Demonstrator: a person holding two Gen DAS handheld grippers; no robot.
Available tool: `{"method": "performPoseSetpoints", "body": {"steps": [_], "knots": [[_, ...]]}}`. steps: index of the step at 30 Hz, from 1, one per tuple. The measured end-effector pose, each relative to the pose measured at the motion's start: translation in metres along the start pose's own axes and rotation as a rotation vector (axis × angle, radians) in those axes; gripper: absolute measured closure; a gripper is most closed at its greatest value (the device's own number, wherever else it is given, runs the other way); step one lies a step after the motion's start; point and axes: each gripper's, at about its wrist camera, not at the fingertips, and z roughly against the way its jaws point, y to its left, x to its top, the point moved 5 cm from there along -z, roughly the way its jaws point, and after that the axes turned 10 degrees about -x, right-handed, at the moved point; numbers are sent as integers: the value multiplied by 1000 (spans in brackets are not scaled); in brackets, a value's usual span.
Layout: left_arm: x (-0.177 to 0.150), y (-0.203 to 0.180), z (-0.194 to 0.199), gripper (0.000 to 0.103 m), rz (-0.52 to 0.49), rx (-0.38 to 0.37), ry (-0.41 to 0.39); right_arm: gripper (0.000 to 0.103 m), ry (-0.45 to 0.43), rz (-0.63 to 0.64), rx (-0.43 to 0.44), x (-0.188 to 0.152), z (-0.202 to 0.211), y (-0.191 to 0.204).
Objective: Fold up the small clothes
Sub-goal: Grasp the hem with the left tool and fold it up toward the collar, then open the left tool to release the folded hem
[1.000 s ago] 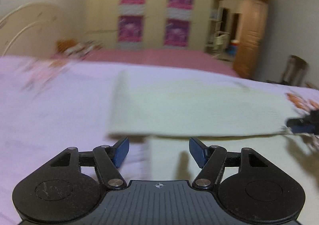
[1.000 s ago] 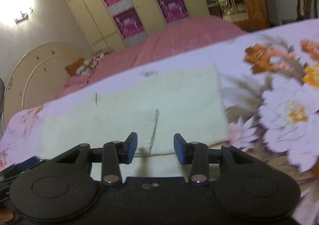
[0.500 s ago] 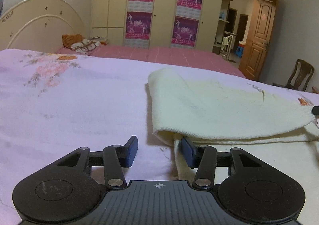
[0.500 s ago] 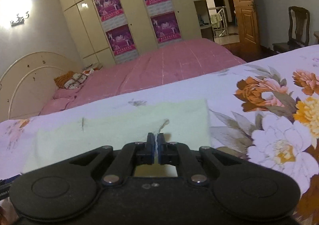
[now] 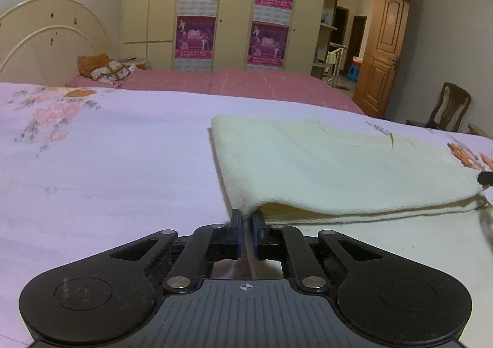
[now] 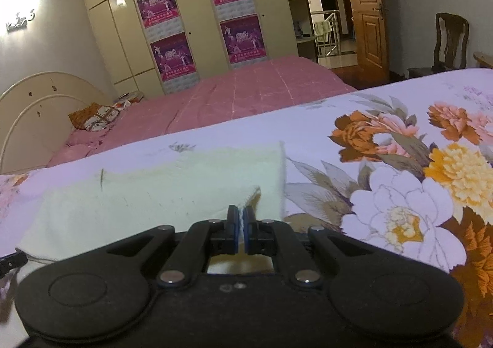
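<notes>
A pale cream cloth [image 5: 339, 169] lies folded over itself on the floral bedsheet [image 5: 107, 169]. My left gripper [image 5: 245, 218] is shut on the cloth's near left corner, and the fabric lifts in a small peak at the pads. In the right wrist view the same cream cloth [image 6: 148, 200] spreads ahead and to the left. My right gripper [image 6: 240, 217] is shut on its near right corner, which rises as a little flap above the blue pads. The tip of the right gripper [image 5: 486, 177] shows at the right edge of the left wrist view.
The lilac floral bedsheet [image 6: 400, 194] runs wide on both sides of the cloth. Behind it lies a pink bed [image 5: 246, 86] with a cushion [image 5: 107, 70] and a curved headboard [image 5: 46, 40]. Cupboards with posters, an open door [image 5: 382, 58] and a wooden chair [image 6: 450, 40] stand beyond.
Both grippers closed on the cloth's near corners, the right one first, then the left. The right corner has risen a little with its gripper.
</notes>
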Motion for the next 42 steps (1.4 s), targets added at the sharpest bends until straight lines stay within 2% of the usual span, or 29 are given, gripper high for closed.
{"method": "performPoseSetpoints", "body": {"steps": [8, 13, 16, 17, 18, 20, 22, 24, 26, 27, 30, 33, 35, 37, 39, 42], "knots": [[1, 1, -2, 97, -11, -2, 10, 99, 1, 12, -6, -7, 5, -13], [1, 0, -1, 96, -37, 7, 28, 99, 27, 49, -28, -14, -9, -13], [6, 1, 22, 95, -89, 73, -43, 97, 23, 95, -31, -11, -9, -12], [12, 0, 32, 83, -101, 72, -87, 87, -12, 113, -43, -6, -2, -13], [16, -3, 34, 63, -97, 56, -103, 85, -57, 132, -52, 0, 6, -14], [25, -18, 23, 44, -123, 19, -101, 85, -63, 141, -8, 6, 10, -6], [32, -39, 3, 44, -152, -1, -83, 86, -20, 175, 41, 2, 3, 17], [33, -48, -13, 44, -118, -17, -78, 86, 4, 219, 90, -7, -3, 45], [25, -45, -29, 44, -65, -29, -24, 88, 26, 256, 103, -16, -10, 62], [16, -41, -34, 44, -50, -45, 13, 88, 47, 273, 83, -21, -14, 63], [12, -32, -25, 44, -54, -96, 17, 88, 47, 261, 46, -26, -16, 39], [25, -22, -18, 44, -52, -73, -32, 90, 47, 229, 50, -21, -11, 21], [32, -21, -27, 44, -23, -70, -34, 83, 23, 187, 58, -12, -10, 25], [41, -32, -41, 44, -18, -84, -33, 83, 22, 134, 79, -7, -17, 34], [48, -55, -55, 44, -61, -110, -28, 83, 38, 92, 86, -2, -29, 50], [51, -89, -84, 44, -110, -134, 2, 83, 22, 129, 114, 3, -40, 83]]}}
